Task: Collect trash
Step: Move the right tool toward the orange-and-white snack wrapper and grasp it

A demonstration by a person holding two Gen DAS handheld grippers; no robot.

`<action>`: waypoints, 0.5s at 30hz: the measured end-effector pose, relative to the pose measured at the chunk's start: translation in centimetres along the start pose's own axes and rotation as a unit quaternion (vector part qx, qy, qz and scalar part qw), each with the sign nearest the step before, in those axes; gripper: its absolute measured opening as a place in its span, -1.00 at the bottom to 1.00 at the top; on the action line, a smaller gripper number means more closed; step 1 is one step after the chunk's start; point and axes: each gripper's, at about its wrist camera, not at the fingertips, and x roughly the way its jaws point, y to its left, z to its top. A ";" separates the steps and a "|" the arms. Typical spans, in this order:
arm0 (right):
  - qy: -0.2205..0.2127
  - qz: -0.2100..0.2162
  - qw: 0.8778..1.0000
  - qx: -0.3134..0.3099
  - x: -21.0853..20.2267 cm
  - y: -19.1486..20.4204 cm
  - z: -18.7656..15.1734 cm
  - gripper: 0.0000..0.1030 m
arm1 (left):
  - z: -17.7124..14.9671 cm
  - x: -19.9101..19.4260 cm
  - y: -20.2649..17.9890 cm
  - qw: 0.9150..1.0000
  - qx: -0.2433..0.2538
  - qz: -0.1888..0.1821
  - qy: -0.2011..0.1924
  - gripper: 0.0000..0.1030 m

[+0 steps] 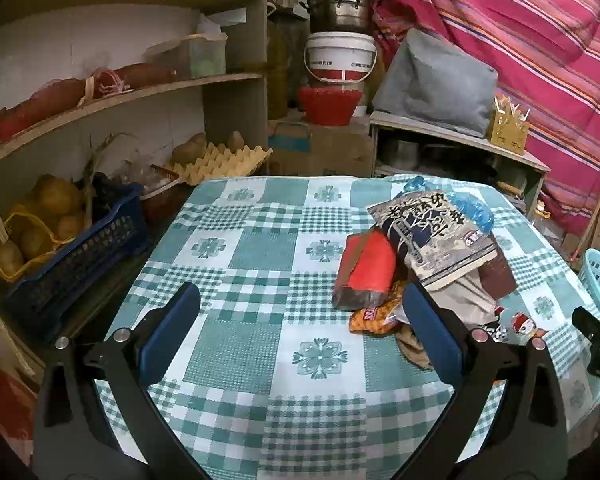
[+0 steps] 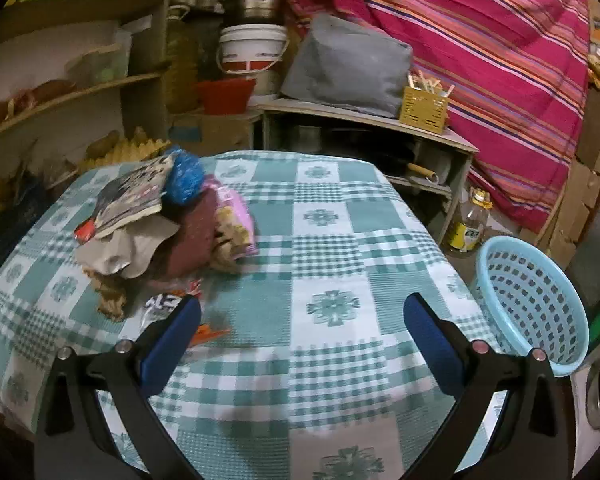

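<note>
A heap of trash lies on the green checked tablecloth (image 1: 252,336): a red packet (image 1: 366,272), a grey printed bag (image 1: 432,236), a blue plastic bag (image 1: 470,204), an orange wrapper (image 1: 374,316) and crumpled paper. My left gripper (image 1: 300,300) is open and empty, its right finger just in front of the heap. In the right wrist view the heap (image 2: 152,224) sits left of centre, with a pink packet (image 2: 236,220). My right gripper (image 2: 302,312) is open and empty over bare cloth (image 2: 332,240), right of the heap. A light blue basket (image 2: 536,304) stands off the table's right edge.
Shelves on the left hold a blue crate of potatoes (image 1: 72,248) and egg trays (image 1: 224,160). Behind the table stand a low cabinet (image 1: 456,148), a red bowl (image 1: 328,104), a white bucket and a steel pot. A bottle (image 2: 468,224) stands on the floor.
</note>
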 end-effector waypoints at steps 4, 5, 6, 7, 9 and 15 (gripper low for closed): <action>-0.001 0.022 1.000 -0.007 0.1 1.5 -0.3 0.92 | 0.0 0.3 0.6 1.000 -0.013 -0.008 0.009 0.90; -0.001 0.027 1.000 -0.010 0.1 1.9 -0.3 0.92 | 0.0 0.3 0.8 1.000 -0.016 -0.011 0.009 0.90; 0.002 0.034 0.999 -0.017 0.3 2.5 -0.2 0.92 | 0.0 0.2 0.8 1.000 -0.017 -0.012 0.008 0.90; 0.004 0.041 0.999 -0.027 0.5 3.3 -0.2 0.92 | 0.0 0.1 0.8 1.000 -0.016 -0.011 0.007 0.90; 0.008 0.047 0.998 -0.045 1.2 4.5 -0.2 0.92 | -0.1 0.1 0.7 1.000 -0.010 0.001 0.004 0.90; 0.042 0.050 0.994 -0.085 3.7 7.0 -0.6 0.92 | -0.2 0.4 0.8 1.000 -0.005 0.012 0.007 0.90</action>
